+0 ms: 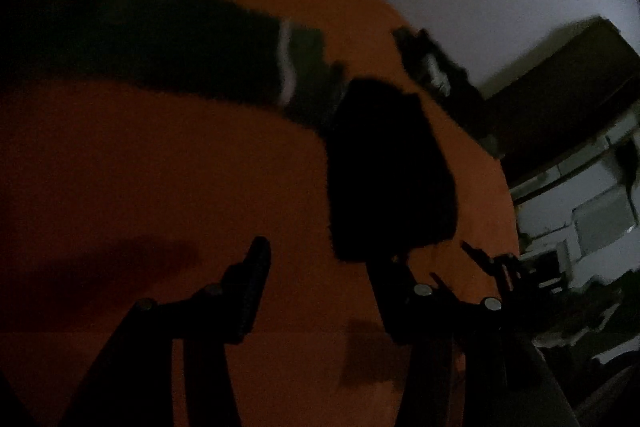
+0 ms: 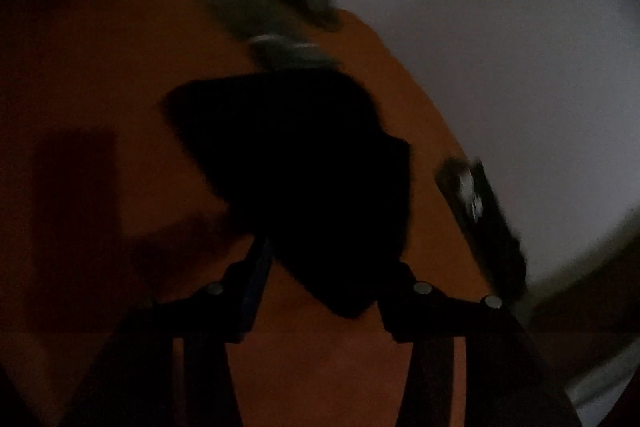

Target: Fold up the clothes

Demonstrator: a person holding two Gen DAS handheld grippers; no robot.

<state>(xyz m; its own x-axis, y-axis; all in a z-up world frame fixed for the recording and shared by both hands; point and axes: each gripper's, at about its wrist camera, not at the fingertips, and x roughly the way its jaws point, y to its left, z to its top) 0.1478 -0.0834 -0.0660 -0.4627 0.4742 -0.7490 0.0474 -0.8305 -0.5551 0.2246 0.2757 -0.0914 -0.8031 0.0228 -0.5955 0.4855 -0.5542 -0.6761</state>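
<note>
1. Although both views are very dark and blurred, an orange desk fills most of each one, with a pale floor beyond its far edge.
2. The left gripper is over the desk with its fingers spread apart and nothing between them; one fingertip shows clearly, while the other is lost against a black garment.
3. That black garment lies on the desk in a compact, roughly folded shape, just ahead of the left gripper and toward its right side.
4. A dark green garment with a pale stripe is spread across the far part of the desk, beyond the black one.
5. In the right wrist view the right gripper is also wide apart, and the black garment sits directly in front of it, its near edge reaching between the fingers. Whether they touch the cloth I cannot tell.
6. A small dark object with a pale patch lies near the desk's right edge.
</note>
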